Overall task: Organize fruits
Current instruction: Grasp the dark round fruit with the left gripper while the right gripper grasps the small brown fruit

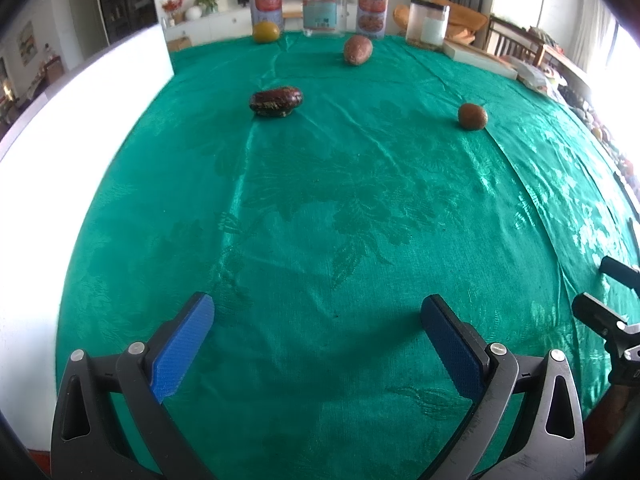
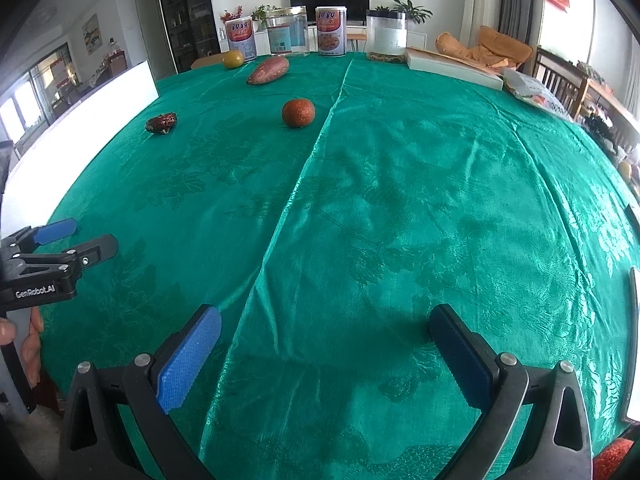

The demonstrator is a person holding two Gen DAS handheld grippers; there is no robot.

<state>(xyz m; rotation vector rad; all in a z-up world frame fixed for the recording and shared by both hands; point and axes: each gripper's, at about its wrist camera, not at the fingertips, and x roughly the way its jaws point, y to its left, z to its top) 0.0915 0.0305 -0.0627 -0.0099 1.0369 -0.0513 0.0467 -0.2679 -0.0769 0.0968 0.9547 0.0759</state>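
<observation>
Fruits (image 2: 298, 112) far across green cloth (image 2: 360, 220); both tools (image 1: 318, 320) (image 2: 326, 330) spread wide, empty, near edge.

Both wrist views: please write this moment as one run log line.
left gripper: open, empty | right gripper: open, empty | fruits untouched on green tablecloth: round brown fruit, dark fruit, yellow fruit

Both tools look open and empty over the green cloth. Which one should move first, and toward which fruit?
Probably ease the left tool forward toward the dark red oblong fruit. Its fingers are spread with nothing between them, and that fruit lies almost straight ahead on the left of the green cloth, apart from everything else. The right tool is open too, but nearer the round orange-brown fruit.
</observation>
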